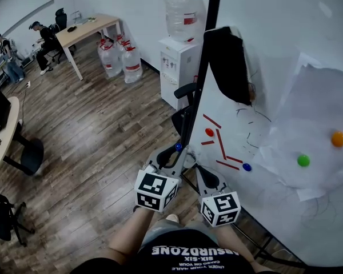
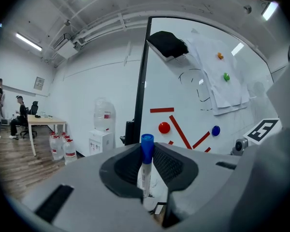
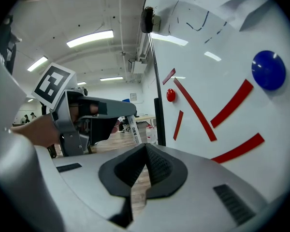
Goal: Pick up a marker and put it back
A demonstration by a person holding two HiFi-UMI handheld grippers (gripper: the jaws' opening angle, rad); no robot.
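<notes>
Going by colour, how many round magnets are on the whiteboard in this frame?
Red magnet: 1
Blue magnet: 1
Green magnet: 1
Orange magnet: 1
Total: 4

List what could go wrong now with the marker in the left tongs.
The marker stands upright in the left tongs, pinched along a thin barrel, so it might pivot or slip out. The shut right tongs sit close beside the left; the two could knock together. The whiteboard is near, so a swing might bump its red magnet.
</notes>
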